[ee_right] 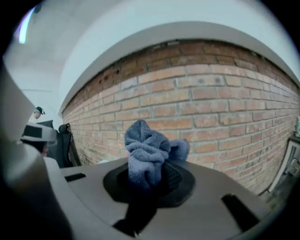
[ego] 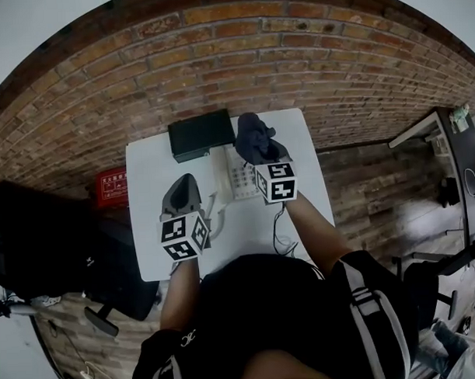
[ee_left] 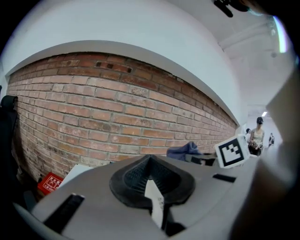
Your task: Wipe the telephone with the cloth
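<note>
The right gripper [ee_right: 149, 180] is clamping the cloth [ee_right: 147, 152], with the telephone [ego: 239, 177] lying just below it. The left gripper [ee_left: 151, 177] is pinching a thin white piece [ee_left: 154, 202].

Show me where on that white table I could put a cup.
Bare: the table's left strip, between black box and left gripper, and its right edge beside the telephone. Crowded: the middle, with telephone, cord, and right gripper holding the cloth.

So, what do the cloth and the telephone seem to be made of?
The cloth looks like soft blue-grey terry or microfibre, judging by its nubby, bunched folds. The telephone looks like smooth, hard white plastic, though it is too small to be sure.
</note>
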Action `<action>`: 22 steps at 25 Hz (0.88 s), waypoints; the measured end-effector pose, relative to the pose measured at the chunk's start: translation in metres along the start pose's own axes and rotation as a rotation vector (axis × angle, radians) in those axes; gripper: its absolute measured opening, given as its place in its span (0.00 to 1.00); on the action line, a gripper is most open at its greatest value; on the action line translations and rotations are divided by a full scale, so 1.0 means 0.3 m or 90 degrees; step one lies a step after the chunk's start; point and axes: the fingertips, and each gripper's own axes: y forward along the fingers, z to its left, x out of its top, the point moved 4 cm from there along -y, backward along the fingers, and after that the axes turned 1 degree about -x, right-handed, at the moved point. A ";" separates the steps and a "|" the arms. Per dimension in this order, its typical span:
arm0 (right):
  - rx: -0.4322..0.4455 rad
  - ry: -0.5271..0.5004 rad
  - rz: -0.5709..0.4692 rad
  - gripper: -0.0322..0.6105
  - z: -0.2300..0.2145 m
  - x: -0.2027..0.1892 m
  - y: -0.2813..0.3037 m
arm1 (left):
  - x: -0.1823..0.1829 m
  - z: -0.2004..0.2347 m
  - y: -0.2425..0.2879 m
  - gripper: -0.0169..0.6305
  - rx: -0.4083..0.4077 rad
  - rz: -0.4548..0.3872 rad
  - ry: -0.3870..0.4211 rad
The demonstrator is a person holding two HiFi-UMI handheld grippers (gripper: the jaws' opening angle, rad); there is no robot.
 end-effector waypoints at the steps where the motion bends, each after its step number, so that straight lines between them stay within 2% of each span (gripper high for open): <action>1: -0.004 -0.006 -0.036 0.11 -0.001 0.061 -0.047 | 0.020 -0.002 -0.001 0.03 0.000 -0.012 0.004; 4: -0.027 -0.029 -0.121 0.11 -0.006 0.189 -0.175 | 0.071 -0.005 -0.002 0.03 -0.001 -0.045 0.009; 7: -0.036 -0.042 -0.164 0.11 -0.007 0.220 -0.262 | 0.101 -0.011 0.007 0.03 -0.006 -0.062 0.014; 12: -0.038 -0.009 -0.154 0.11 -0.001 0.150 -0.324 | 0.074 -0.041 0.010 0.03 -0.026 -0.046 0.018; 22: -0.041 -0.017 -0.164 0.11 0.032 0.171 -0.359 | 0.084 -0.056 -0.013 0.03 -0.048 -0.052 0.017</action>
